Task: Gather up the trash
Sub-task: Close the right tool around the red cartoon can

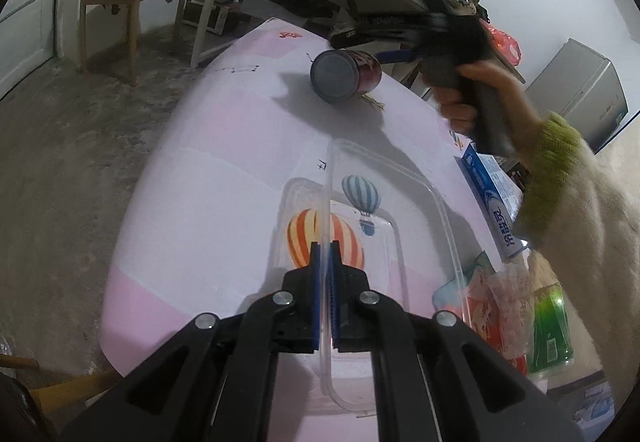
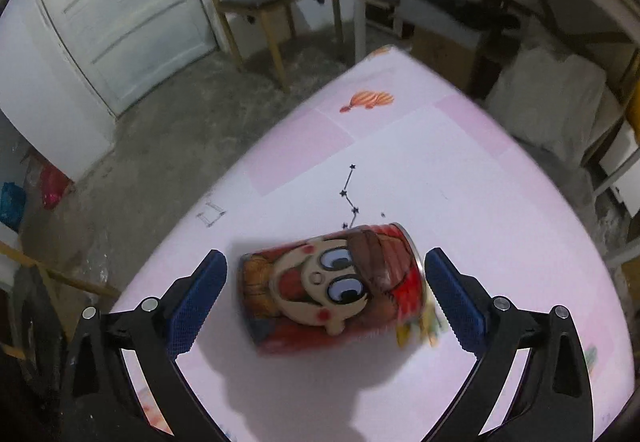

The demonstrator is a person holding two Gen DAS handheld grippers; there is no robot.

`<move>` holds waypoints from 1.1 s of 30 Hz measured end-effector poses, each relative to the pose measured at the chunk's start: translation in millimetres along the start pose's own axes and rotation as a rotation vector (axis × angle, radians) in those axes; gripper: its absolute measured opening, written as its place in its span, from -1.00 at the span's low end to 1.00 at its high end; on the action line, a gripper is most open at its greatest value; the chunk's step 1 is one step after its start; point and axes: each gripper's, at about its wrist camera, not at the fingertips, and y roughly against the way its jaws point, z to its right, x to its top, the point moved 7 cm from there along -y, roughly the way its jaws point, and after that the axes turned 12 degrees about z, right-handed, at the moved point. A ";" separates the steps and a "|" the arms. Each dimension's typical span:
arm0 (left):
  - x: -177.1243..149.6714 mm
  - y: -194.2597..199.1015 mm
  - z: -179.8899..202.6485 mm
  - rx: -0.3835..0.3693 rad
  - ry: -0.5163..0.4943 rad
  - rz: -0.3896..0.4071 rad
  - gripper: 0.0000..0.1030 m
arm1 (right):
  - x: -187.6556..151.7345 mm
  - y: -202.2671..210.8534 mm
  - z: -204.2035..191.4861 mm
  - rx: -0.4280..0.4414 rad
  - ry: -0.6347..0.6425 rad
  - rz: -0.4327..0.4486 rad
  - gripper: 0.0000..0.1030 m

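Left hand-held gripper (image 1: 326, 262): blue pads pressed together, pinching the upright rim of a clear plastic container (image 1: 436, 202), which rests on the bench (image 1: 200, 182) directly ahead of it. Balloon prints on the pink bench cover show through the container.

Right hand-held gripper (image 2: 326, 296): jaws spread wide, blue pads either side of a red can (image 2: 332, 290) lying on its side on the bench, neither pad touching it. The can carries a cartoon face with large eyes; no brand lettering can be read.

To the right of the left hand-held gripper, at the bench edge, a blue and white box (image 1: 492, 198) bears Chinese characters, beside crumpled wrappers (image 1: 496, 306) and a green packet (image 1: 550, 330); their print is too blurred to read.
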 end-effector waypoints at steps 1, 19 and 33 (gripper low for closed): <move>0.4 -0.5 0.2 0.000 0.001 -0.001 -0.93 | -2.5 -13.5 -2.1 0.003 0.017 -0.031 0.85; -5.2 1.9 -0.6 0.003 0.019 0.008 -0.93 | -79.9 43.2 -10.5 -0.081 0.005 -0.126 0.71; -15.4 -7.8 4.0 0.024 0.006 -0.056 -0.87 | -154.4 112.4 -3.3 -0.151 -0.059 -0.186 0.76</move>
